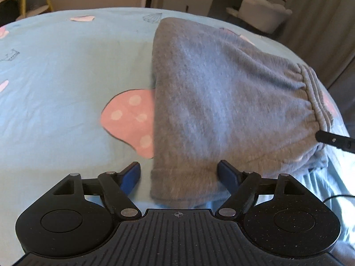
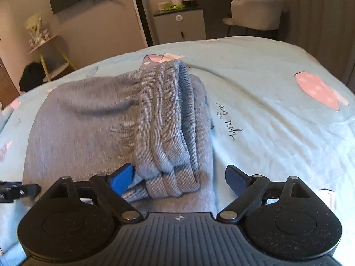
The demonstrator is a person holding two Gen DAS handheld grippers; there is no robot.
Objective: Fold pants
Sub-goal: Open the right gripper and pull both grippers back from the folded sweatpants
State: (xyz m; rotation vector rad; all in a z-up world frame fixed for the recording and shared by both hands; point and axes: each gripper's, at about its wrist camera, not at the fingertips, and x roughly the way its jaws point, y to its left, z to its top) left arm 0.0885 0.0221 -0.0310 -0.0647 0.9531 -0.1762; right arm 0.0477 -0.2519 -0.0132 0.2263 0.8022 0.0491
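Observation:
Grey sweatpants (image 1: 221, 102) lie folded in a compact stack on the light blue bed sheet (image 1: 66, 66). In the left wrist view my left gripper (image 1: 179, 177) is open, its blue pads either side of the stack's near corner. In the right wrist view the pants (image 2: 99, 122) show their ribbed elastic waistband (image 2: 168, 119) folded on top. My right gripper (image 2: 179, 181) is open, its pads either side of the waistband's near end. The right gripper's tip shows at the right edge of the left wrist view (image 1: 332, 140), and the left gripper's tip at the left edge of the right wrist view (image 2: 17, 191).
The sheet has pink mushroom prints (image 1: 131, 119) and handwriting (image 2: 228, 122). Beyond the bed stand a white chair (image 2: 257, 11), a grey cabinet (image 2: 179, 24), a desk and a yellow-legged shelf (image 2: 46, 51). A curtain hangs at the right.

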